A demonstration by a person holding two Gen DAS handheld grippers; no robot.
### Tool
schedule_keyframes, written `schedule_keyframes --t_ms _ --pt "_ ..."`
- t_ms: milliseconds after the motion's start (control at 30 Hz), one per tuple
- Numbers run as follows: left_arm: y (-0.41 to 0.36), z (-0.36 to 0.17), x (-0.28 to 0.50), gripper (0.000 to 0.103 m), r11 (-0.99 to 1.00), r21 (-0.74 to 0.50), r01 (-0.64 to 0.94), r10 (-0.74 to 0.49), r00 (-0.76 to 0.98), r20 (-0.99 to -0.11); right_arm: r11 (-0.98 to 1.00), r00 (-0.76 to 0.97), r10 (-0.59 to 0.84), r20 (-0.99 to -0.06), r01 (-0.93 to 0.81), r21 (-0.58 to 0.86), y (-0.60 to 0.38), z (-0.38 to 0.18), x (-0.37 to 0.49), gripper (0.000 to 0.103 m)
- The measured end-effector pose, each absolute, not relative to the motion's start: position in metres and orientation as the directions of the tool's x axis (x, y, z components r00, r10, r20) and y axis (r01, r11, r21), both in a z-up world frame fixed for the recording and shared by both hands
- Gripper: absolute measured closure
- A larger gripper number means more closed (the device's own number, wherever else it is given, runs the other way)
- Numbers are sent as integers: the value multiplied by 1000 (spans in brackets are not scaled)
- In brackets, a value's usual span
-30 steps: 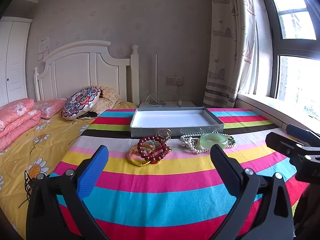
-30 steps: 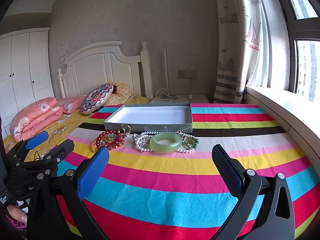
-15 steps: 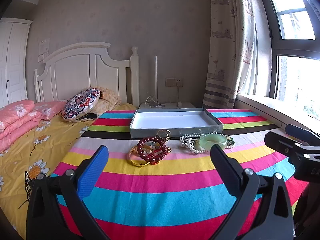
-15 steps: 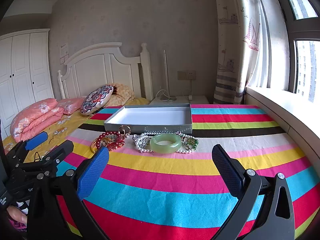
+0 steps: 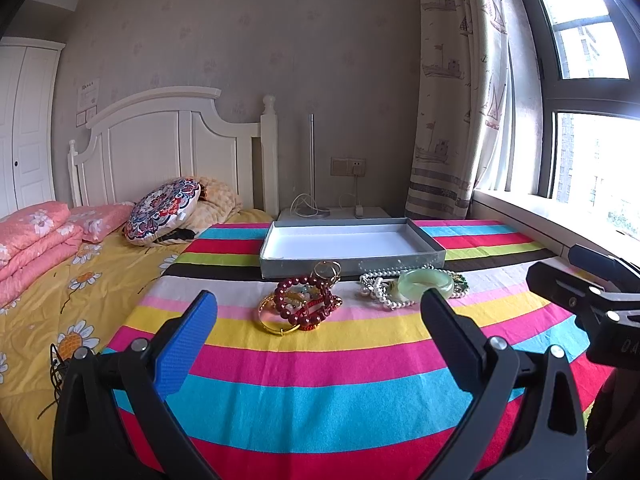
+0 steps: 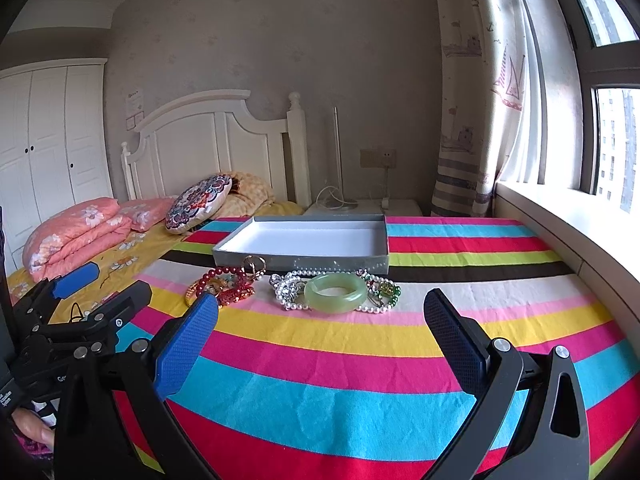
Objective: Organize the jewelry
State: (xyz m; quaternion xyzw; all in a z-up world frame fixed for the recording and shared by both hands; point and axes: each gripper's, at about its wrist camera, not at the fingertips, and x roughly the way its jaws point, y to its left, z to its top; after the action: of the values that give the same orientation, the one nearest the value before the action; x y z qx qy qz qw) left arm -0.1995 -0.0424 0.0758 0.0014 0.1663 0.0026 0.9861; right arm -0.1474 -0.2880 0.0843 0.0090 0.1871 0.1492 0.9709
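A shallow grey box [image 5: 352,258] [image 6: 300,260] with a white inside lies empty on the striped cloth. In front of it sits a pile of jewelry: a dark red bead bracelet [image 5: 306,300] [image 6: 228,284] over a gold bangle [image 5: 276,326], a gold ring [image 5: 327,270] [image 6: 255,266], a pearl strand [image 5: 380,294] [image 6: 292,294] and a pale green jade bangle [image 5: 426,283] [image 6: 336,292]. My left gripper [image 5: 318,312] hangs open, short of the red beads. My right gripper [image 6: 320,314] is open, just short of the jade bangle. Nothing is between either pair of fingers.
The striped cloth [image 5: 320,380] covers a raised surface beside a bed with a yellow flowered sheet [image 5: 60,300], pink quilts [image 6: 76,236] and a round patterned cushion [image 5: 164,210]. A window ledge [image 6: 580,232] runs along the right. A white nightstand [image 5: 332,213] stands behind the box.
Both grippers have edged slightly forward toward the jewelry pile. The jewelry and the box have not moved.
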Motion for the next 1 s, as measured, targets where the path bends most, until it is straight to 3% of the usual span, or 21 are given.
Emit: schedule_keyframes --t_ms 133,400,500,733,1000 --pt "-44 75 -200 2 1000 7 -2 4 947 -321 953 887 295 -354 -299 46 -282 81 -149 4" --pt "-40 61 -189 2 1000 -2 -2 1 934 -357 950 844 280 -457 -313 4 -271 67 -122 4" --pt "-34 55 -176 2 1000 -11 -5 0 919 -395 954 828 267 -494 -300 12 -273 65 -104 4" --pt "-13 40 -137 2 996 -86 -3 -44 843 -535 958 662 228 -714 -283 43 -272 37 -12 4" --pt "6 28 -118 2 997 -79 -3 -48 779 -626 938 577 218 -787 -346 6 -247 15 38 4"
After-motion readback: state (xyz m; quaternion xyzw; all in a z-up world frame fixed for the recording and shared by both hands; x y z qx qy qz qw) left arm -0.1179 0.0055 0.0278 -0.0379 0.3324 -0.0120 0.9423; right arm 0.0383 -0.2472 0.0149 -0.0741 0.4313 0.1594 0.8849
